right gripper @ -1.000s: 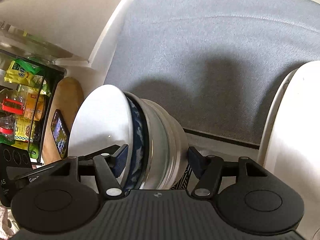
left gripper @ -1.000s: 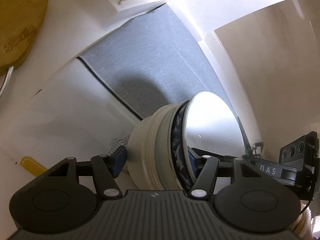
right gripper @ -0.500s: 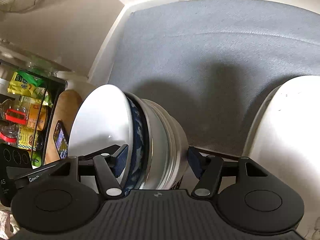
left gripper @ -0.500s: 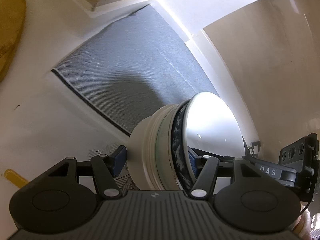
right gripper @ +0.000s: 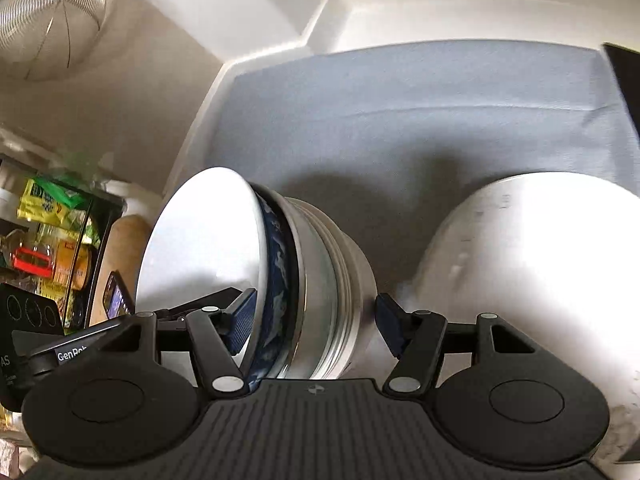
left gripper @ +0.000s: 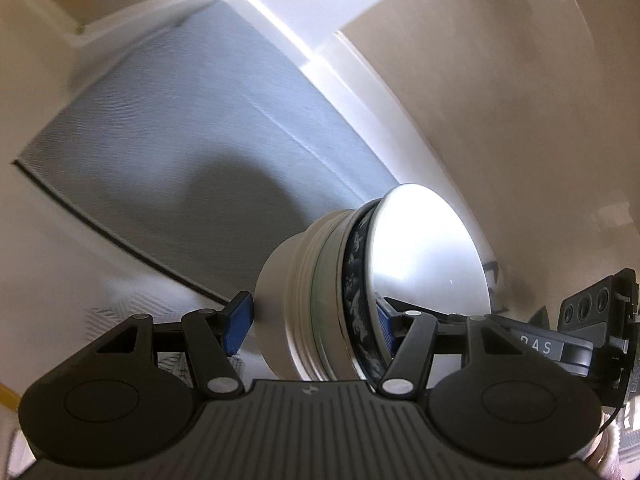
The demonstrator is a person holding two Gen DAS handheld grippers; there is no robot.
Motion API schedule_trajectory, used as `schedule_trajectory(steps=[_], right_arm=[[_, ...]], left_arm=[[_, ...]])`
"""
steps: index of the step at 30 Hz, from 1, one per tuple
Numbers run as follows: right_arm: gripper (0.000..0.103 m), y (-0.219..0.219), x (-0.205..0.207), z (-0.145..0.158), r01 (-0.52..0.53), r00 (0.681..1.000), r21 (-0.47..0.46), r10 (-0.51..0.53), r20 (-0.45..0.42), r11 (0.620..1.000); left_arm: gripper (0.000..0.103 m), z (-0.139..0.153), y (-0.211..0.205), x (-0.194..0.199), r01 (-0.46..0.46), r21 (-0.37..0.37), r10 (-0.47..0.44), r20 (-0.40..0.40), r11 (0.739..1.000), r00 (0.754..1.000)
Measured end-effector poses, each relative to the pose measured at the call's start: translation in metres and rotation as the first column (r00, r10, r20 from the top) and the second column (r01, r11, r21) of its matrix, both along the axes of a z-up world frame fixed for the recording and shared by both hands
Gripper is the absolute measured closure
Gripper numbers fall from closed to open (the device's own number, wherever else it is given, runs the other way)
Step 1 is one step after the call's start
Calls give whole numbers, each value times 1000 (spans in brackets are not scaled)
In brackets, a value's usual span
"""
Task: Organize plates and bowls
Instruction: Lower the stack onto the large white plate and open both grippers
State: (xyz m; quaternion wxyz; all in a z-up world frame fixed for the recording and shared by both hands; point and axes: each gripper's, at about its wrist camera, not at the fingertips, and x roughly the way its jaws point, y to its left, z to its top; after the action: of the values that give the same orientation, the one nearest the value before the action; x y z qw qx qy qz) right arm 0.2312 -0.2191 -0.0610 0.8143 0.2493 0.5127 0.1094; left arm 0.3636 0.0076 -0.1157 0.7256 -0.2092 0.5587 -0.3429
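Note:
A stack of nested bowls [left gripper: 320, 300], turned on its side, hangs in the air over a grey mat [left gripper: 180, 152]. Its top bowl is white [right gripper: 200, 248], then comes a blue patterned one [right gripper: 276, 280], then pale ones. My left gripper [left gripper: 312, 324] is shut on the stack, one blue pad on the bottom bowl's base and the other inside the white bowl. From the opposite side my right gripper [right gripper: 316, 324] is shut on the same stack [right gripper: 320, 288]. Each gripper's body shows at the edge of the other's view.
The grey mat [right gripper: 400, 120] lies in a white-walled recess. A big white rounded appliance [right gripper: 540, 280] stands close to the right of the stack. At the left are a wooden board [right gripper: 128, 236], a phone [right gripper: 116, 300], a black rack of packets [right gripper: 48, 232] and a wire strainer [right gripper: 48, 20].
Both grippers have carried the stack forward and a little up over the grey mat. The wooden board has left the left wrist view. The white appliance fills more of the right wrist view.

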Motion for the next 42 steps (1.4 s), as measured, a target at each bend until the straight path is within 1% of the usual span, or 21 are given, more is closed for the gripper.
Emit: schedule_trajectory(steps=[5, 10, 15, 20, 25, 33, 36, 38, 40, 42], right_arm=[[37, -29, -21, 10, 70, 997, -9, -70, 26, 997], [37, -68, -47, 15, 155, 987, -15, -155, 41, 988], [38, -99, -69, 5, 235, 972, -11, -234, 24, 972], [38, -124, -80, -10, 283, 959, 4, -283, -4, 959], [38, -141, -84, -24, 305, 952, 22, -305, -32, 952], [39, -156, -88, -41, 314, 947, 36, -310, -81, 949], [40, -156, -86, -43, 303, 951, 50, -298, -85, 952], [40, -156, -86, -44, 294, 954, 57, -289, -83, 954], [40, -157, -86, -44, 293, 954, 57, -288, -81, 955], [40, -156, -87, -44, 294, 954, 57, -289, -78, 954]], left_arm=[[37, 7, -30, -10, 72, -21, -72, 22, 997, 997], [37, 8, -66, -23, 159, -33, -158, 33, 987, 987], [37, 0, -99, -40, 236, -21, -236, 22, 971, 972], [37, -8, -125, -55, 284, 13, -285, 13, 959, 959], [37, -14, -155, -66, 300, 48, -301, 1, 953, 954], [37, -24, -172, -73, 315, 98, -315, -22, 944, 949], [36, -26, -180, -76, 304, 127, -306, -3, 944, 952], [35, -29, -178, -74, 297, 129, -299, -5, 946, 954], [36, -29, -180, -75, 274, 142, -278, 6, 951, 961], [36, -27, -183, -78, 270, 154, -277, 22, 950, 961]])
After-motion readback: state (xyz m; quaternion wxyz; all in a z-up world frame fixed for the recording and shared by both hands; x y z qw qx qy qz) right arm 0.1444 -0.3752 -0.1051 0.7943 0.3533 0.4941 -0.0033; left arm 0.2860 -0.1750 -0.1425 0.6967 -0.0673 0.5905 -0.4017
